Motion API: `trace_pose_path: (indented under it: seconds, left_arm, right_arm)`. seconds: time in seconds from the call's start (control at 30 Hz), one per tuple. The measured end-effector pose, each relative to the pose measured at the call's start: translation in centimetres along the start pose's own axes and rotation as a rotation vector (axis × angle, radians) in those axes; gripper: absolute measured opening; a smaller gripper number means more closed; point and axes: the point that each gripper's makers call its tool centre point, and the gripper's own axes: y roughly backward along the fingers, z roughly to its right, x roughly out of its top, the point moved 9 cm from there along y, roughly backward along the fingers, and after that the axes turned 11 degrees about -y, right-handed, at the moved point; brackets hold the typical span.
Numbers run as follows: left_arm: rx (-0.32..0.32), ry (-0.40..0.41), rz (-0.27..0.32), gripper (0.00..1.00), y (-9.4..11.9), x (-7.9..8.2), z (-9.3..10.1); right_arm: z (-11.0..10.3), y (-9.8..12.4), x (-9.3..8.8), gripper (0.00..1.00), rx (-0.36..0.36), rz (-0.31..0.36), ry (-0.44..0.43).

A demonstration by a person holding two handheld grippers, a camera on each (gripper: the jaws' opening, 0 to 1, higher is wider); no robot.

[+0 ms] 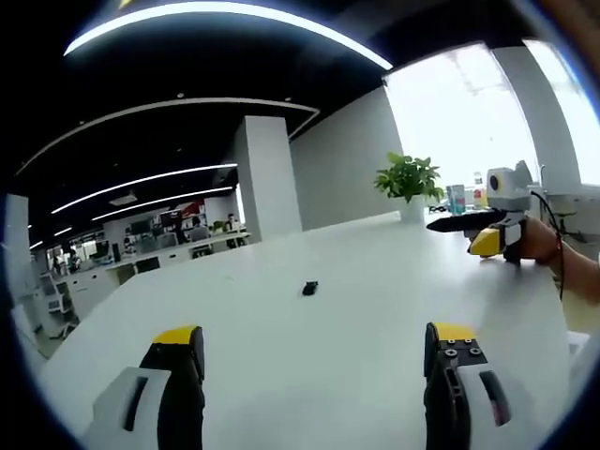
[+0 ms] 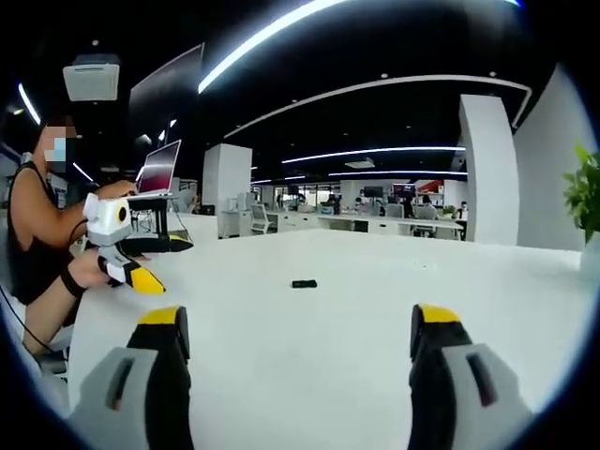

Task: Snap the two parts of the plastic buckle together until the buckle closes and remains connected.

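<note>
Both views look low across the white counter (image 1: 309,366) from opposite sides, each facing the other gripper beyond; the small black buckle (image 1: 310,288) lies mid-counter, well ahead of both cameras, shared by both.

I see bare white table (image 1: 356,337) on all sides of the buckle (image 1: 310,288). My left gripper (image 1: 314,342) has open tabletop ahead. The potted plant (image 1: 410,183) stands at the far edge, well apart.
</note>
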Motion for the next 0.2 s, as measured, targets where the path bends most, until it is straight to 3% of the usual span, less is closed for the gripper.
trace_pose_path:
  seconds: [0.2]
  left_arm:
    - [-0.003,0.006,0.006,0.99,0.15,0.02,0.22]
  right_arm:
    - [-0.01,0.01,-0.02,0.98,0.0,-0.001,-0.002]
